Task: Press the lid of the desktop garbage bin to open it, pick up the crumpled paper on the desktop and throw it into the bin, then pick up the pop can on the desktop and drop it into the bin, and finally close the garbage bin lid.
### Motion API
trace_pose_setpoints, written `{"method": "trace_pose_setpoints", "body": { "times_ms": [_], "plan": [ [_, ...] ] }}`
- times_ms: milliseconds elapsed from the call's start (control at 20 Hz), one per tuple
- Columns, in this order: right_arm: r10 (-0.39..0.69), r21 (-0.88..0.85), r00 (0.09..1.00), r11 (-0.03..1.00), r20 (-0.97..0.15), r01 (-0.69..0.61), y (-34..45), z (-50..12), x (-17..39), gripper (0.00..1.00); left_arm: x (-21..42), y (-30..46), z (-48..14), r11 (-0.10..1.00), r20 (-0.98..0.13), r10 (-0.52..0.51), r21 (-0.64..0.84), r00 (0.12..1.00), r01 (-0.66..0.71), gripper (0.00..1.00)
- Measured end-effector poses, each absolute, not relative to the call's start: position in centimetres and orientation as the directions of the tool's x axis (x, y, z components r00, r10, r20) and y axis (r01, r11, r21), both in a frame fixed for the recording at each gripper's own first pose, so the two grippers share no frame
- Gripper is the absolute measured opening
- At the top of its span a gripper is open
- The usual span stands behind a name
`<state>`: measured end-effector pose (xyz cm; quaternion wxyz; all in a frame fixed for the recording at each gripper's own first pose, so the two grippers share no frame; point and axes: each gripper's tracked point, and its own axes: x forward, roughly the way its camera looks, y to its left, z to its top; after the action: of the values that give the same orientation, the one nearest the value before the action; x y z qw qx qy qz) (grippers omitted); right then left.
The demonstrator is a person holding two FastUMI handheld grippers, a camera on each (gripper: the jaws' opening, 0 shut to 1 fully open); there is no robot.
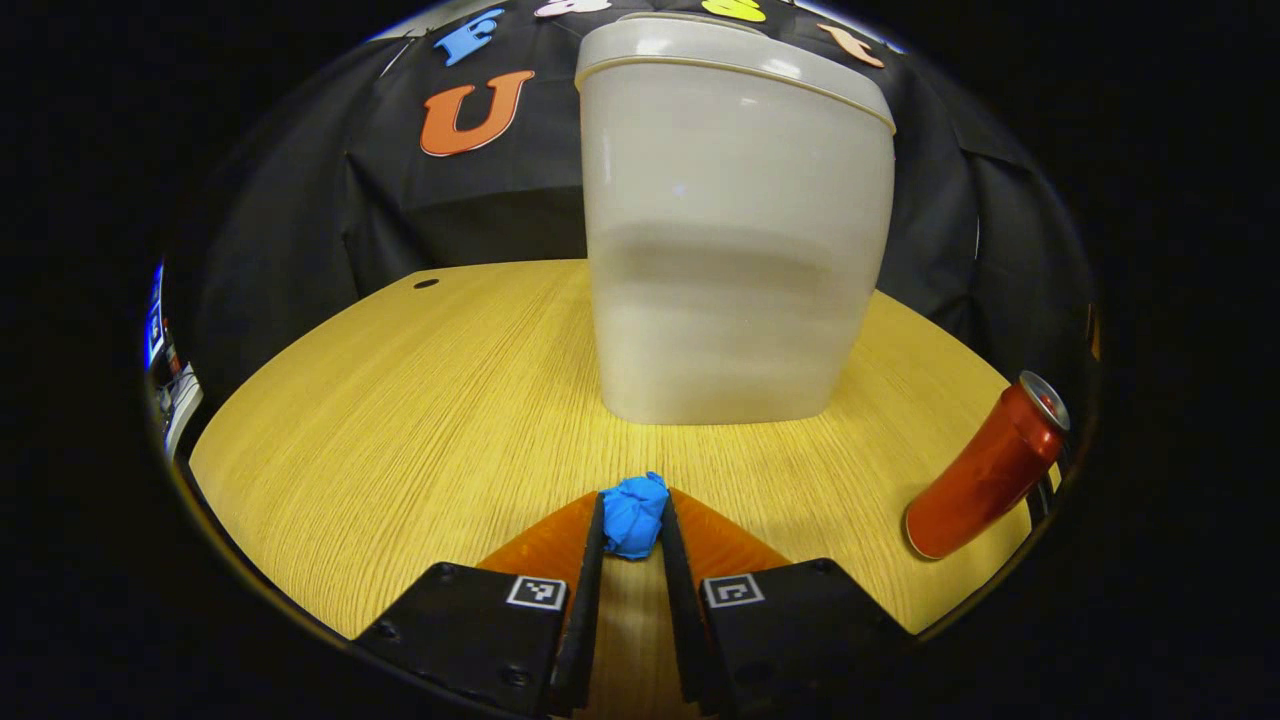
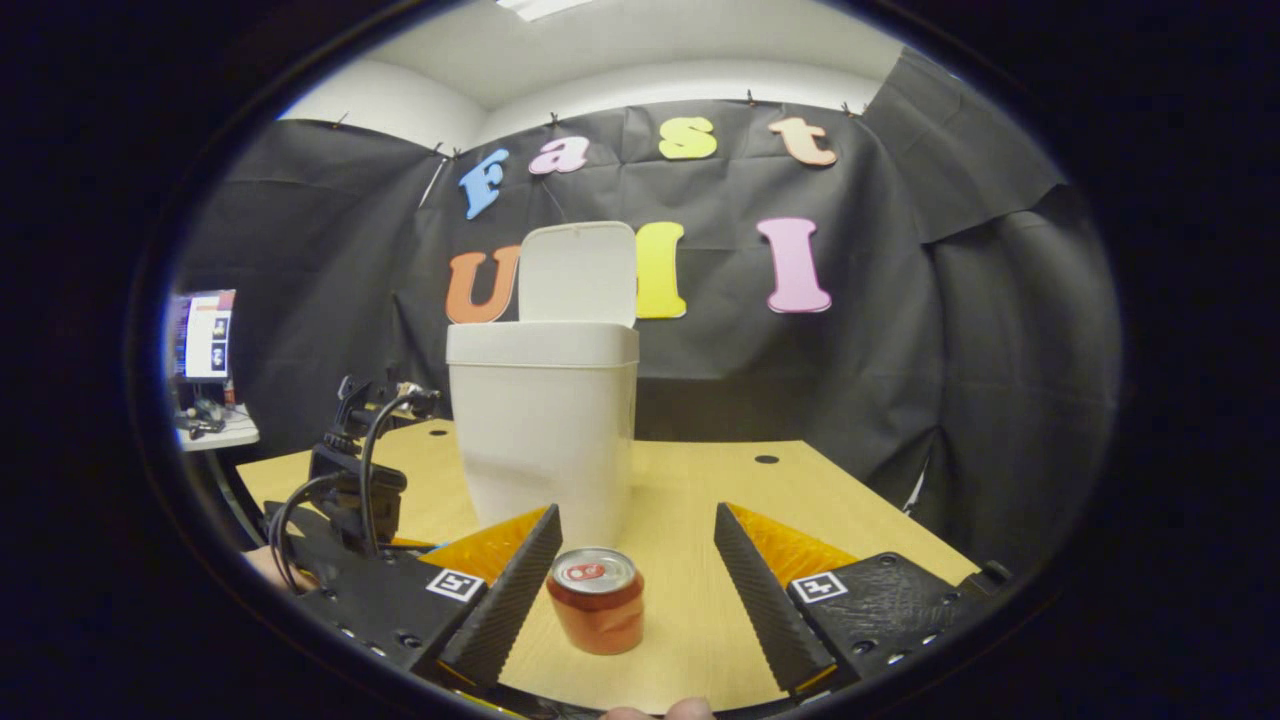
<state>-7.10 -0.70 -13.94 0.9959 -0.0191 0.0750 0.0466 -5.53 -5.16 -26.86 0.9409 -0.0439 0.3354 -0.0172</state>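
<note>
The left tongs (image 1: 632,535) squeeze the blue paper ball (image 1: 634,513) low over the table (image 1: 400,420), just in front of the white bin (image 1: 735,230). The bin's lid (image 2: 578,272) stands up open. The right tongs (image 2: 632,560) are wide apart, with the red can (image 2: 597,600) standing between them.

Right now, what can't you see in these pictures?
- Inside the bin: hidden by its walls, right gripper view.
- The bin's lid: top cut off by the edge, left gripper view.
- The paper: its sides are hidden by the fingers.
- The screen: too small.
</note>
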Motion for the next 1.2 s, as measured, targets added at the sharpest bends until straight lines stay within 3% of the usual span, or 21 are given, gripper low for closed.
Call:
{"method": "trace_pose_setpoints", "body": {
  "times_ms": [250, 550, 600, 750, 1200],
  "plan": [
    [0.085, -0.034, 0.979, 0.995, -0.183, -0.093, 0.4, -15.4, -7.1, 0.95, -5.1, -4.8, -23.4, 0.996, -0.55, -0.066, -0.092, 0.833, 0.018, 0.35],
    [0.051, -0.037, 0.972, 0.997, -0.231, -0.061, 0.9, -17.9, -6.5, 0.95, -3.8, -3.7, -15.9, 0.998, -0.362, -0.049, -0.054, 0.931, 0.031, 0.34],
    [0.047, -0.033, 0.969, 0.998, -0.244, -0.057, 1.0, -18.5, -6.4, 0.95, -3.8, -3.5, -14.9, 0.998, -0.334, -0.05, -0.055, 0.941, 0.033, 0.38],
    [0.035, -0.027, 0.956, 0.999, -0.292, -0.045, 1.0, -20.6, -6.0, 0.95, -3.7, -2.7, -12.5, 0.997, -0.265, -0.046, -0.068, 0.963, 0.029, 0.34],
    [0.033, 0.01, 0.889, 0.999, -0.457, -0.032, 1.2, -26.7, -5.4, 0.98, -3.3, -0.4, -9.2, 0.995, -0.184, -0.014, -0.098, 0.983, -0.004, 0.34]
  ]
}}
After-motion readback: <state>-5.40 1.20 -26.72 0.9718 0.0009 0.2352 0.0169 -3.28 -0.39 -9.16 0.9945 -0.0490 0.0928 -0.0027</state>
